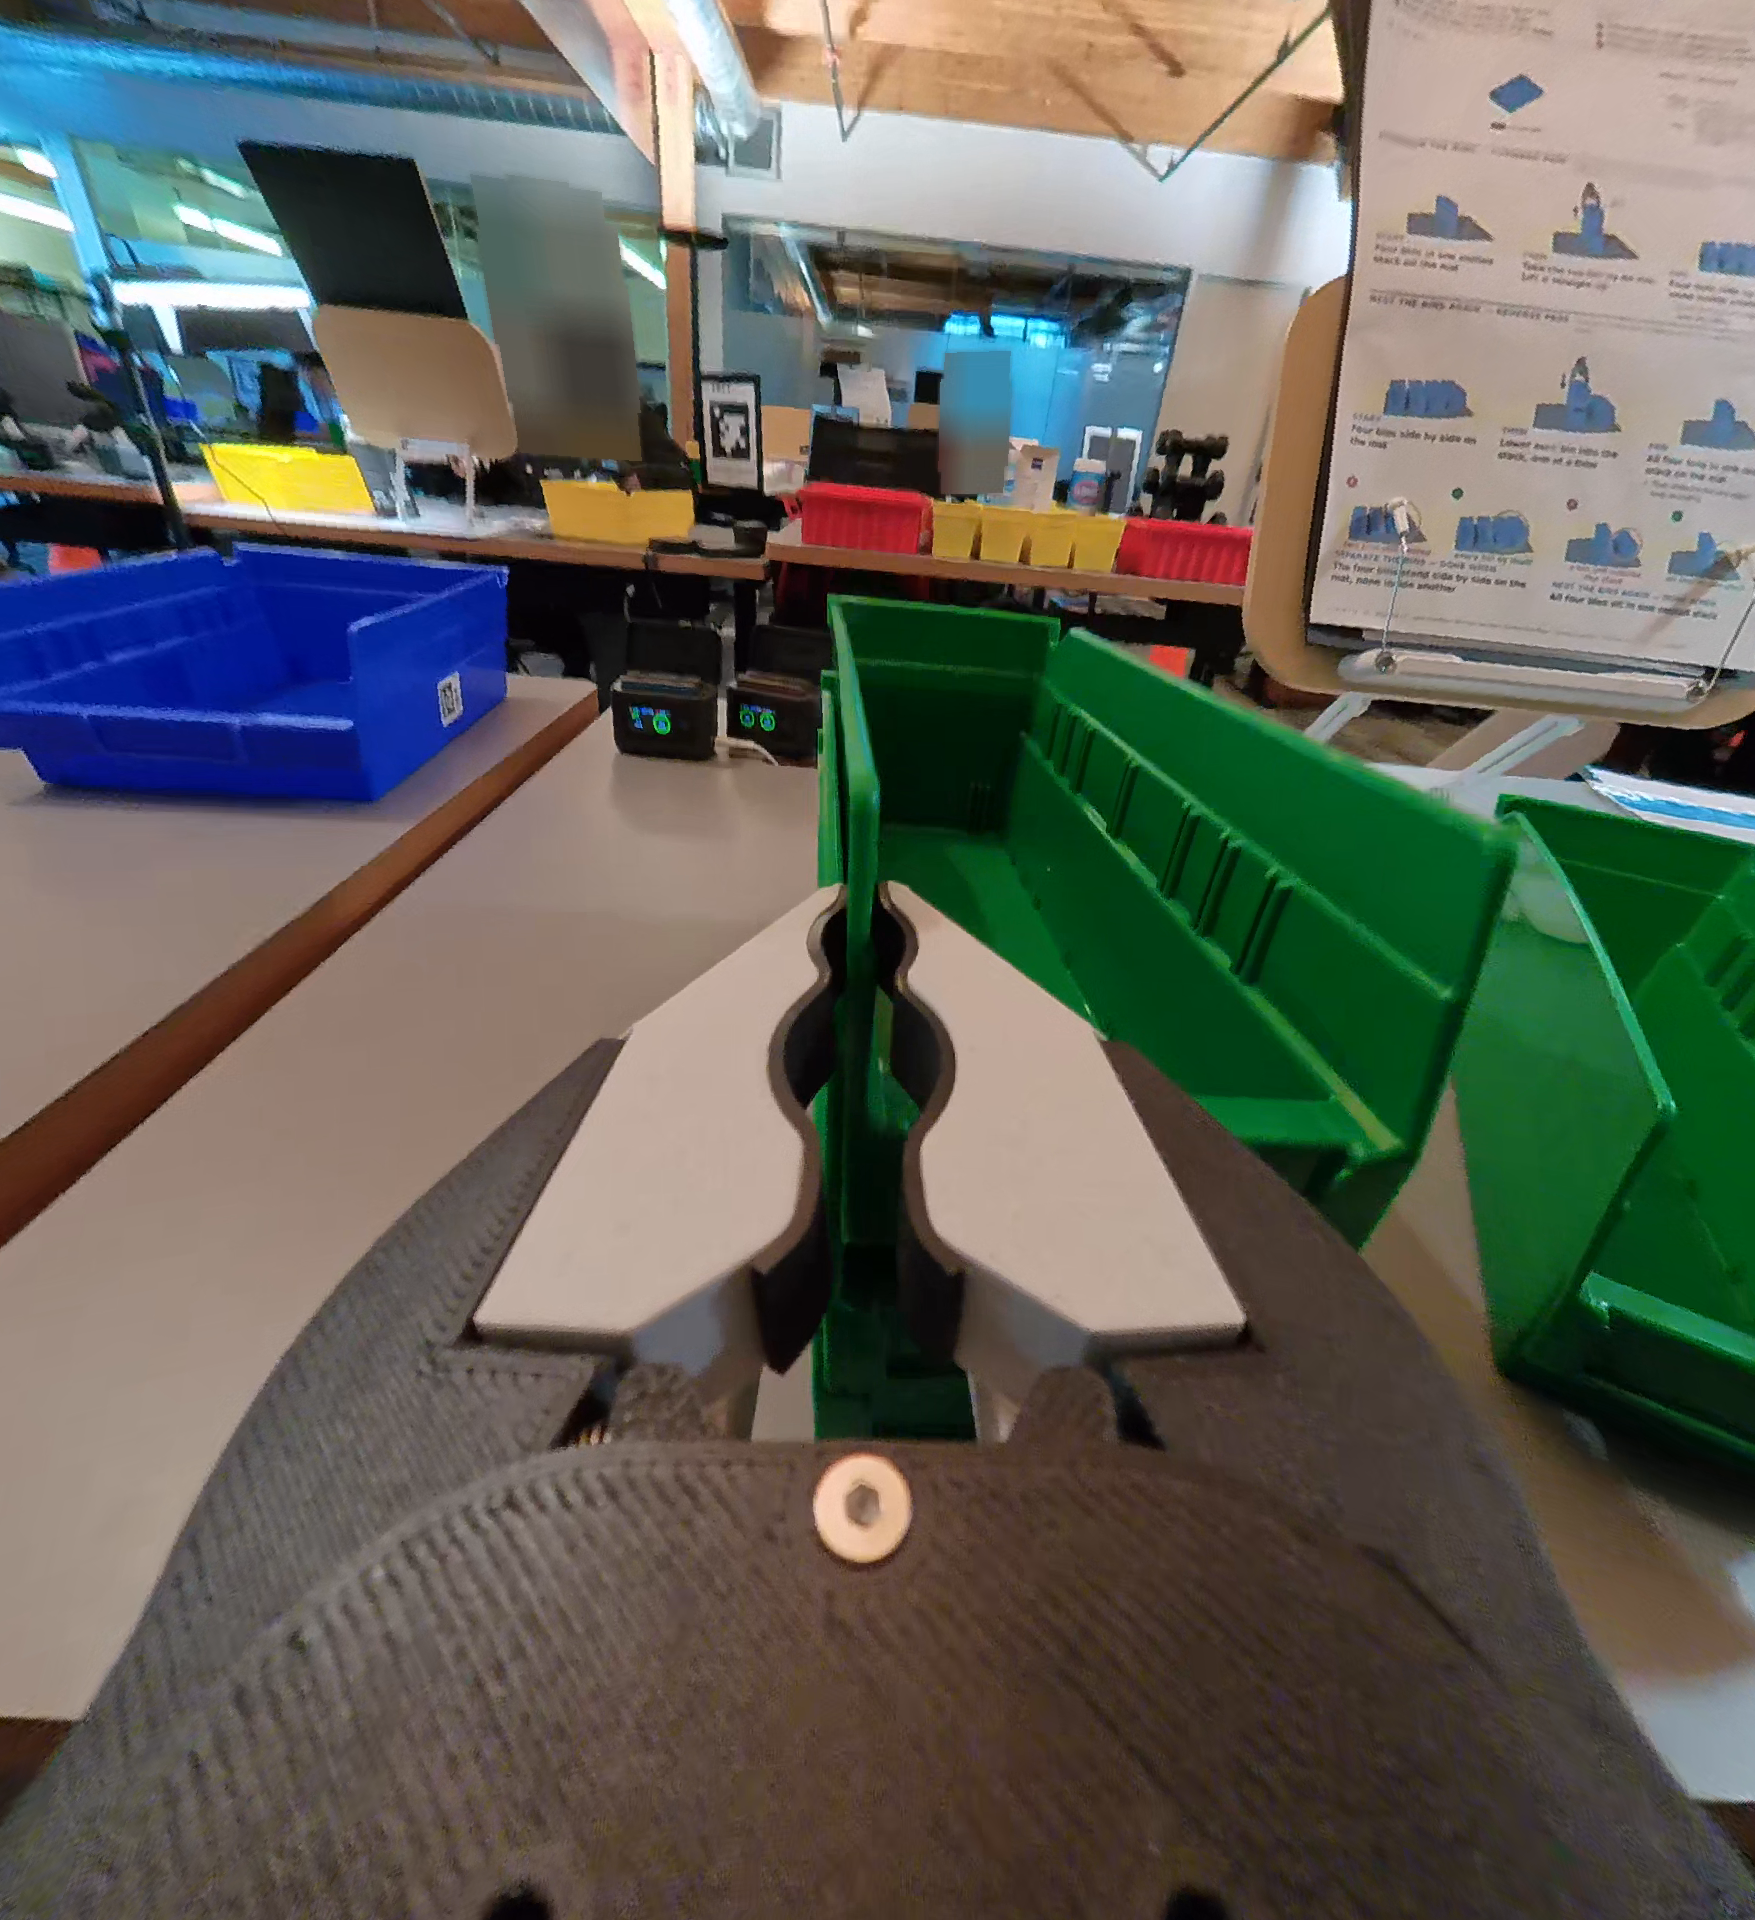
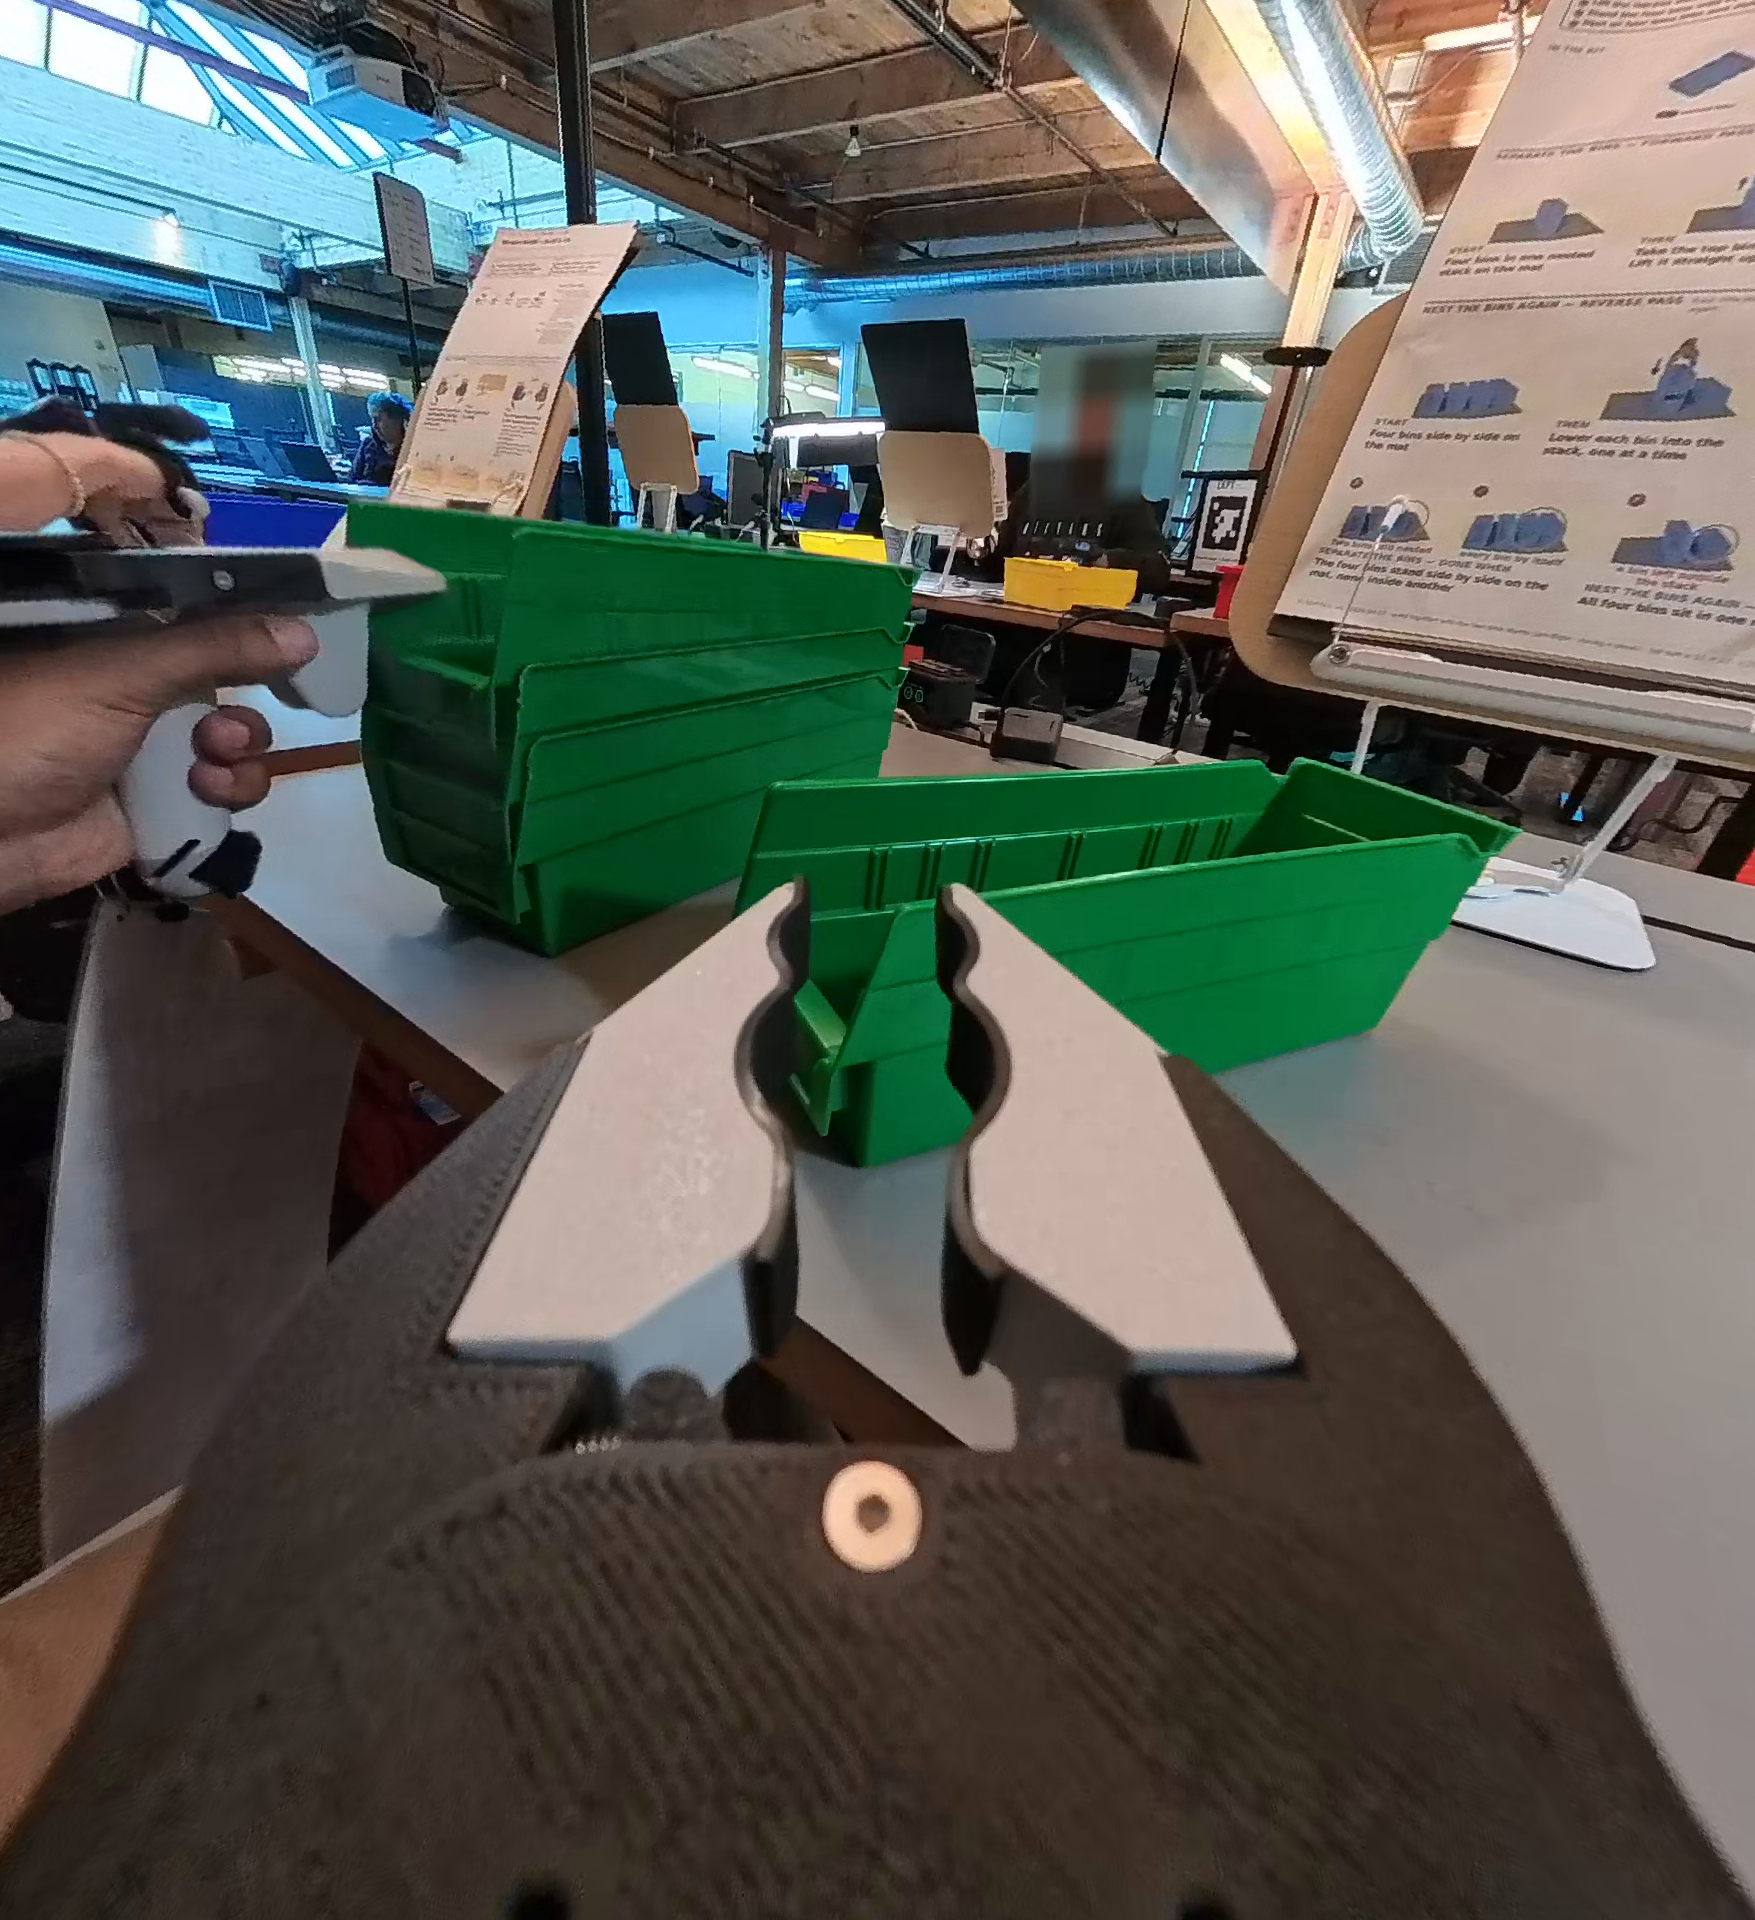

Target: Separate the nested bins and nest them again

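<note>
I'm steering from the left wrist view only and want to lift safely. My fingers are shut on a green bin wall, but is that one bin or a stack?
Observer: A stack. The right wrist view shows at least three green bins nested, with the left gripper at the top rim.
Operator: Where is the right gripper?
Observer: The right gripper is open and empty, pointed at the near end of a single bin.
Operator: Is that bin lifted?
Observer: No, it rests on the table beside the stack.
</note>
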### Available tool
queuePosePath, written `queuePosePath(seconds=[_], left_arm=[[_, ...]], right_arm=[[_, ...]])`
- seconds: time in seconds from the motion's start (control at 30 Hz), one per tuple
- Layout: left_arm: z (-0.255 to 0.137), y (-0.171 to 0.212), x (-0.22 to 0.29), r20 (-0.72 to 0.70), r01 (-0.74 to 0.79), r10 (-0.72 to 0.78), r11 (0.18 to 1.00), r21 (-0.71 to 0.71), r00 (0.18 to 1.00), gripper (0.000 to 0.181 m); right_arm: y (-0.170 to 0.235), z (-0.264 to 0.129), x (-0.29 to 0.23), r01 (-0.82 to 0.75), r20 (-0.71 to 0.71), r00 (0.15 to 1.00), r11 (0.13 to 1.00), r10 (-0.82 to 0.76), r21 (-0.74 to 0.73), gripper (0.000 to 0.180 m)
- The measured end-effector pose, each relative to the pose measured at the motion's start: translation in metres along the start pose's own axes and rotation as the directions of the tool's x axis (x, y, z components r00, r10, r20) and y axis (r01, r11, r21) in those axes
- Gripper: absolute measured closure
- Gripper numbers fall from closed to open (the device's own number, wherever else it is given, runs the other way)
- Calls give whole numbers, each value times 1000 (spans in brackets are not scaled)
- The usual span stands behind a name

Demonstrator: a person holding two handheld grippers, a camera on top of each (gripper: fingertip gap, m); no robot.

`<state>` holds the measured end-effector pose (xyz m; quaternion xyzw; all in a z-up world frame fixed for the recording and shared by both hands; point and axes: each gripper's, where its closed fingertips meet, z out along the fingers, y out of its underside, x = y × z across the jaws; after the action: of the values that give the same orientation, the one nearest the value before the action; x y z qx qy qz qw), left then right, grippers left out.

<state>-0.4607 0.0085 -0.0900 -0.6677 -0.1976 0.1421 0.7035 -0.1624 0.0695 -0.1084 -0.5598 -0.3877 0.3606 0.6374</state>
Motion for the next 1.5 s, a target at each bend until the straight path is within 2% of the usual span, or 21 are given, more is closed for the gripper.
queuePosePath(seconds=[0.17, 0.4, 0.7, 0.77, 0.83, 0.93, 1.0, 1.1, 1.17, 1.23, 1.3, 1.37, 1.43, 1.5], left_arm=[[-7, -15, 4, -8, -42, 42, 996, 83, 999, 170], [-8, -17, 1, 7, -17, 16, 996, 87, 1000, 175], [-10, -19, 4, 11, -32, 32, 994, 101, 999, 169], [-14, -27, 2, 35, -46, 41, 990, 133, 999, 168], [-21, -40, 4, 78, -88, 75, 981, 174, 994, 177], [-35, -65, 29, 92, -187, 168, 944, 271, 982, 181], [-43, -73, 56, 48, -209, 204, 928, 309, 978, 181], [-48, -66, 98, -86, -116, 148, 946, 301, 985, 181], [-53, -47, 135, -231, 24, 33, 970, 240, 972, 180], [-59, -17, 181, -369, 83, -30, 988, 130, 929, 178], [-64, 11, 219, -439, 14, 2, 999, 35, 898, 171], [-67, 23, 238, -472, -84, 87, 996, 29, 877, 166], [-67, 28, 240, -471, -145, 153, 988, 54, 869, 161], [-65, 33, 234, -473, -140, 133, 990, 22, 871, 157]], right_arm=[[1, 0, 0, 2, 2, 1000, 1000, -2, -4, 157], [2, 0, 0, 4, 4, 1000, 1000, -4, -9, 157], [8, 2, -1, 4, 15, 1000, 999, -3, -36, 154], [9, 2, -1, 4, 15, 1000, 999, -3, -42, 154], [10, 3, -1, 1, 16, 1000, 999, -1, -48, 153], [14, 4, -2, -2, 20, 1000, 998, 3, -64, 150], [17, 6, -3, -6, 29, 1000, 997, 9, -76, 144], [19, 17, 0, -23, 16, 1000, 998, 24, -60, 136], [22, 31, 5, -69, -18, 998, 995, 67, -79, 126], [32, 41, 5, -117, -18, 993, 984, 115, -136, 125], [52, 46, 3, -123, -6, 992, 962, 125, -243, 123], [70, 45, 11, -125, -25, 992, 935, 124, -333, 141], [71, 41, 17, -156, -13, 987, 928, 161, -339, 142], [72, 35, 29, -188, -19, 981, 921, 193, -341, 149]])
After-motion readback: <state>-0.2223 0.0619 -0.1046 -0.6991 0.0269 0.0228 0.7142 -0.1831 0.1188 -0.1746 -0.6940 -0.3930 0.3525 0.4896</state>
